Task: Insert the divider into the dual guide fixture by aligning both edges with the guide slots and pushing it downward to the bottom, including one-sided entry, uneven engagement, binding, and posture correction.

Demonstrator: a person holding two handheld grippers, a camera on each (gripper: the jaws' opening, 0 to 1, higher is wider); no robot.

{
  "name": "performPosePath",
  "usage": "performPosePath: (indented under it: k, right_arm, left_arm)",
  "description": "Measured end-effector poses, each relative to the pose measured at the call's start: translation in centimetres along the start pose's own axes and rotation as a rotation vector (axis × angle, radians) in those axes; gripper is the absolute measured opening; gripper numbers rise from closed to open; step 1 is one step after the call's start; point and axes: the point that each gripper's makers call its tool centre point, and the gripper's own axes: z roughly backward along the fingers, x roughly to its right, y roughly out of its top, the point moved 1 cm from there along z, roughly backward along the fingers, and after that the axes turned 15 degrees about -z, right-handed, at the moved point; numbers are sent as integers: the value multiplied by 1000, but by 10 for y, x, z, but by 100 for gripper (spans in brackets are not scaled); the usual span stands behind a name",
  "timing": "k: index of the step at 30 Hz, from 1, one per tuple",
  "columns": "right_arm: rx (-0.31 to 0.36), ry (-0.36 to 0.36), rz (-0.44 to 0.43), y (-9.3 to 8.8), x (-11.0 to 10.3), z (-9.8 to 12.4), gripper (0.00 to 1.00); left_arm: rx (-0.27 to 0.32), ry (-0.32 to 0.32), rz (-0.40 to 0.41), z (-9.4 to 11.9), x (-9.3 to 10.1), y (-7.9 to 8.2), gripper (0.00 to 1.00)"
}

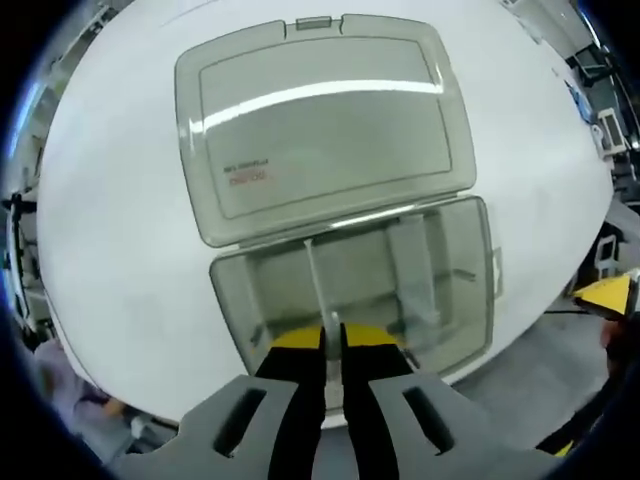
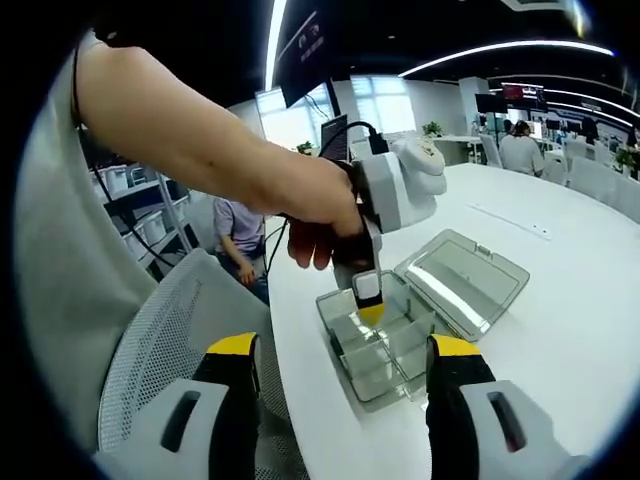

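Note:
A clear plastic box (image 1: 455, 300) lies on the white table (image 1: 120, 230), its hinged lid (image 1: 320, 120) flat open behind it. My left gripper (image 1: 333, 338) is shut on a thin clear divider (image 1: 317, 280), which stands on edge inside the box and runs toward the hinge. In the right gripper view a person's hand holds the left gripper (image 2: 369, 300) tip-down in the box (image 2: 385, 365), with the lid (image 2: 465, 280) to its right. My right gripper (image 2: 345, 348) hangs open near the table's edge, apart from the box, holding nothing.
Another clear partition (image 1: 412, 265) stands in the box to the right of the held divider. A grey mesh chair (image 2: 165, 330) sits at the table's edge on the left. A seated person (image 2: 236, 232) is behind it, and more people sit at far desks (image 2: 520, 150).

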Motion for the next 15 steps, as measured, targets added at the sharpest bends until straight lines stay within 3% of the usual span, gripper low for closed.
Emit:
performPosePath:
  k: [15]
  right_arm:
    - [2,-3,-3,0,0,0,64]
  left_arm:
    - [32,-24,-3,-4,-2,0,3]
